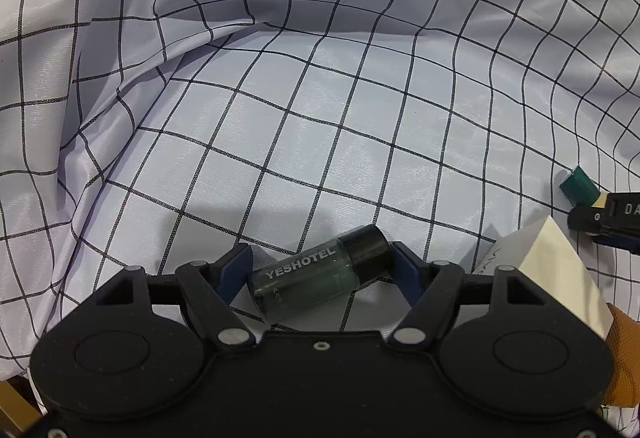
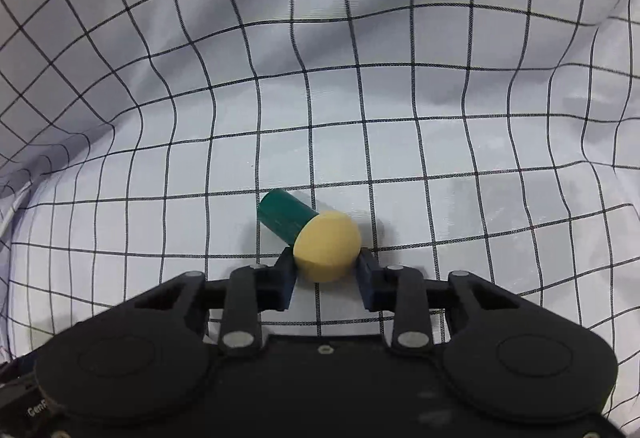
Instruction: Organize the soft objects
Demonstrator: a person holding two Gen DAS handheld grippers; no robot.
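My left gripper (image 1: 320, 268) is shut on a small dark-green YESHOTEL bottle (image 1: 308, 282) with a black cap, held sideways just above the checked white cloth (image 1: 320, 110). My right gripper (image 2: 326, 264) is shut on the yellow sponge head (image 2: 327, 252) of a makeup puff with a dark-green handle (image 2: 285, 216) that points up and left. In the left wrist view the right gripper (image 1: 612, 222) shows at the right edge with the green handle (image 1: 578, 186) sticking out.
The checked cloth (image 2: 360, 98) covers the whole surface and rises in folds at the back and left. A white box (image 1: 556, 270) lies by my left gripper's right side, with an orange mesh item (image 1: 624, 362) beside it.
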